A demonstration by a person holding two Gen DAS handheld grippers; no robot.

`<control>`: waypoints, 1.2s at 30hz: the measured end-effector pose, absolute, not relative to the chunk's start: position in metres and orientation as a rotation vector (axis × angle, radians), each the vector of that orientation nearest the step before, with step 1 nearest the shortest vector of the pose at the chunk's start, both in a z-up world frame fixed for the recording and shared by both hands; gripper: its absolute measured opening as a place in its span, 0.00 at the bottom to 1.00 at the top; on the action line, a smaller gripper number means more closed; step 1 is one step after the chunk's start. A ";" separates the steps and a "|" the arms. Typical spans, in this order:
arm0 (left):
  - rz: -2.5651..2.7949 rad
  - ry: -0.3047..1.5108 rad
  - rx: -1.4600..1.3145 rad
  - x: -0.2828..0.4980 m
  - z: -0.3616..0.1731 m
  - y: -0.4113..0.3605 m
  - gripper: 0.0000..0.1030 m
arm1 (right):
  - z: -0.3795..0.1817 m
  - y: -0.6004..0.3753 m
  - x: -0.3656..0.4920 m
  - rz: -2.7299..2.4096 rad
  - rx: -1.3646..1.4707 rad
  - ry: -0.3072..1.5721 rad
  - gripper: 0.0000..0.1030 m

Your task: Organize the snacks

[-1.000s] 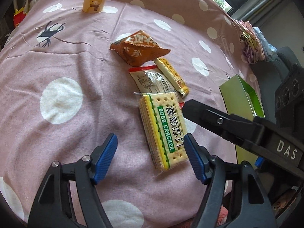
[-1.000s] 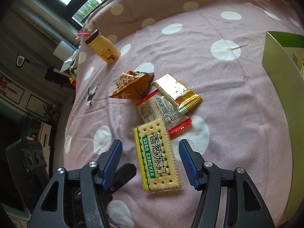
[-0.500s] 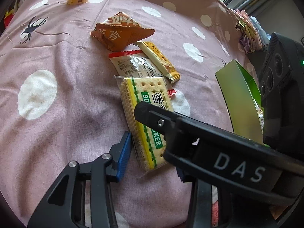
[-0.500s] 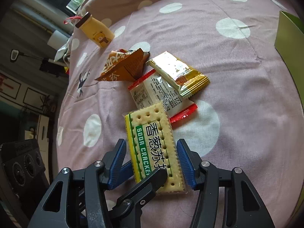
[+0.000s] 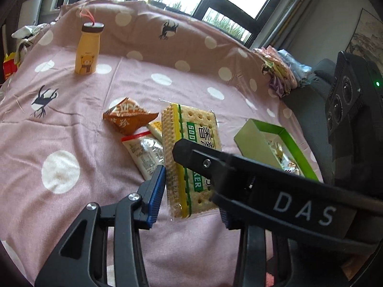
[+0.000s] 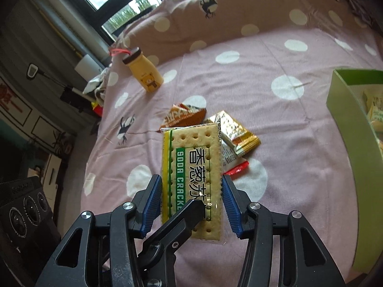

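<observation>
Held between both claws, clear of the cloth: soda cracker pack (image 5: 191, 157), a flat oblong in crinkly clear film, rows of pale pricked crackers showing through, yellow stripe and green label down its face. Left gripper (image 5: 189, 193) clamped on the pack's near end, ribbed blue pad (image 5: 156, 195) pressed flat against the stacked cracker edges, the opposite pad mostly hidden behind the other tool's black finger. Right gripper (image 6: 191, 203) closed on the same pack from both long sides, its blue ribbed pads (image 6: 229, 205) against the film; jaws of both just narrowed onto it. Matte black plastic arms with silver screws, one crossing the other.

Below on the pink cotton cloth (image 5: 71, 131), soft and creased, printed with white dots and dark birds: a puffy orange foil pouch (image 5: 129, 118), roughly triangular; a glossy white sachet with red edge (image 5: 143, 153); a gold foil bar wrapper (image 6: 235, 131). Further back, upright, a smooth yellow bottle with a bear print and brown cap (image 5: 87, 50). To the right, a green cardboard box (image 5: 294, 143), open-topped, thin-walled, wrapped snacks inside.
</observation>
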State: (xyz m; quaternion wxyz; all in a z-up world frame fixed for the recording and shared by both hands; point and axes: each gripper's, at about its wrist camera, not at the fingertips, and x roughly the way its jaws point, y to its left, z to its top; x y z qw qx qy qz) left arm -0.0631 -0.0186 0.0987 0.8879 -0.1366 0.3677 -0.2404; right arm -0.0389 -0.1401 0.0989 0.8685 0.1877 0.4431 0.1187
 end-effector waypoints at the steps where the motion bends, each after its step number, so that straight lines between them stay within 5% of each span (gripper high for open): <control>1: -0.510 0.740 -0.279 -0.066 0.102 -0.020 0.38 | 0.107 -0.140 -0.043 0.243 0.381 0.898 0.52; 14: -0.718 0.569 -0.238 -0.081 0.141 -0.085 0.38 | 0.163 -0.190 -0.089 0.109 0.338 0.676 0.52; 36: -1.088 0.761 0.014 -0.082 0.128 -0.279 0.37 | 0.138 -0.364 -0.145 -0.296 0.632 0.625 0.52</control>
